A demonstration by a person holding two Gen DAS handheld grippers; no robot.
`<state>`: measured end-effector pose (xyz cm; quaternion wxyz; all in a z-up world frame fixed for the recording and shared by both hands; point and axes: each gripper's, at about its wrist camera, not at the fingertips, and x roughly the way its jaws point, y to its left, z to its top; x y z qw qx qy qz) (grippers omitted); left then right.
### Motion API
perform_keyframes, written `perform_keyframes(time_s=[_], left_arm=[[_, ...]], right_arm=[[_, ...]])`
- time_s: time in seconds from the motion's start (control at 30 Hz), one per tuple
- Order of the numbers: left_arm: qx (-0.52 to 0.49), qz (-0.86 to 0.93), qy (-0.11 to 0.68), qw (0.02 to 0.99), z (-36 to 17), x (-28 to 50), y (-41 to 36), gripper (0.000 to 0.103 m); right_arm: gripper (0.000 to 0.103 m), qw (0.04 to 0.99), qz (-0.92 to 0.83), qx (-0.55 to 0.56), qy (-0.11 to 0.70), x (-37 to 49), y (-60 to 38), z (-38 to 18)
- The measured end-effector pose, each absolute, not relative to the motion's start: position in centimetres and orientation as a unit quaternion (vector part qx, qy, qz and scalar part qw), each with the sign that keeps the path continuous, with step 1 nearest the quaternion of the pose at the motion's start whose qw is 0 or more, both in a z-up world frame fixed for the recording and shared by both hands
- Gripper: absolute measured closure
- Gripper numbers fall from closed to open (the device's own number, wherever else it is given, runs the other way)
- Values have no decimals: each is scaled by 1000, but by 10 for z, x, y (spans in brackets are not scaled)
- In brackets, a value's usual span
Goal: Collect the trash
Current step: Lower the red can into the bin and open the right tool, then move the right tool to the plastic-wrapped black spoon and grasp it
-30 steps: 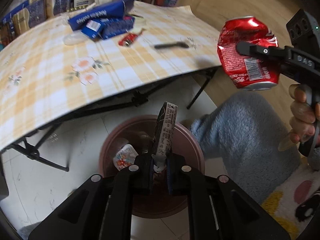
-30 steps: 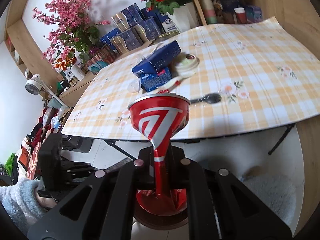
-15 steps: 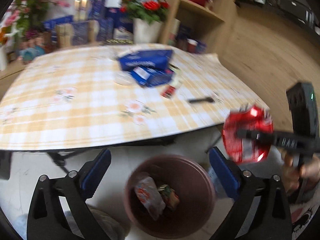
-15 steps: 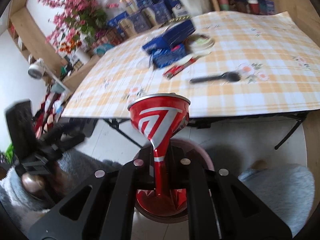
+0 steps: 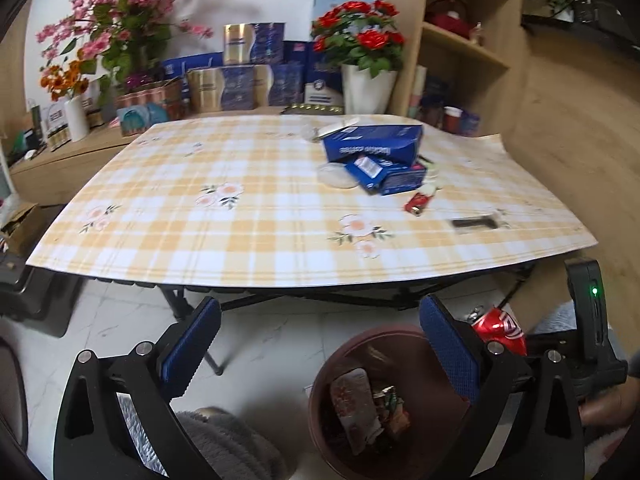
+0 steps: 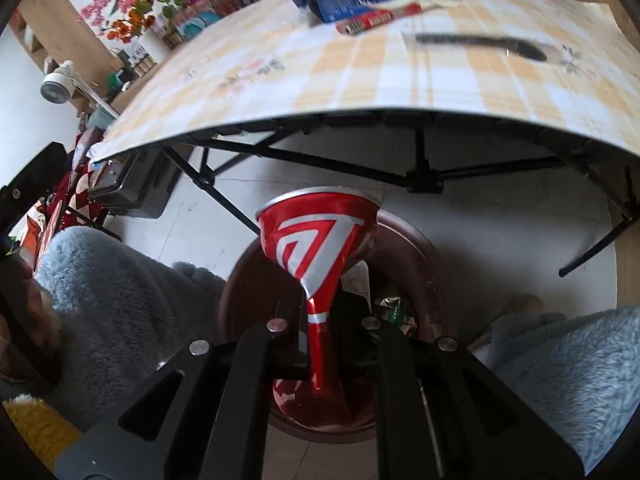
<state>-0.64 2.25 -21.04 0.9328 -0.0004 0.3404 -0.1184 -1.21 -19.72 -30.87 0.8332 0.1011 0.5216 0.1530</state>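
Can (image 6: 318, 256): crushed, red, pinched at its waist in the right gripper (image 6: 324, 320), above the bin (image 6: 416, 252).
Bin on the floor by the table (image 5: 280, 240), wrappers (image 5: 354, 408) inside. Left gripper (image 5: 320, 344) spread wide, nothing between its pads, facing the table. On the table: blue boxes (image 5: 372, 148), a red packet (image 5: 418, 202), a dark utensil (image 5: 474, 223).
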Motion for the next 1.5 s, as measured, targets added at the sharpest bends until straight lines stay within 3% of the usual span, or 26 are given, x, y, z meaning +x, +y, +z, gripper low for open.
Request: perform_keyframes(time_s=[0.47,0.57,0.67,0.7,0.73,0.77,0.83,0.93,1.5], left_arm=[[-9,-110,361,926,-218,-2,24,6],[-22,-108,361,926,-218,-1,29,6],[-38,-105,363,925,-218,0,33,6],[-41,-105,363,925,-218,0,35,6],[-44,-104,364,925,-218,0,35,6],[-46,-103,363,925,-218,0,36,6],[-51,-103,362,925,-217,0,38,6],[-55,-101,360,926,-216,0,40,6],[-56,-106,352,928,-209,4,36,6]], right_arm=[[92,818,137,106,548,-11,-200,-323],[87,817,137,109,550,-11,-201,-323],[62,821,130,110,544,-12,-204,-321],[45,826,127,111,538,-12,-204,-319],[35,829,127,111,534,-13,-205,-317],[33,832,126,111,528,-13,-205,-315],[16,836,126,113,522,-14,-205,-312],[8,844,118,108,511,-14,-207,-308],[6,894,62,146,420,-2,-262,-242]])
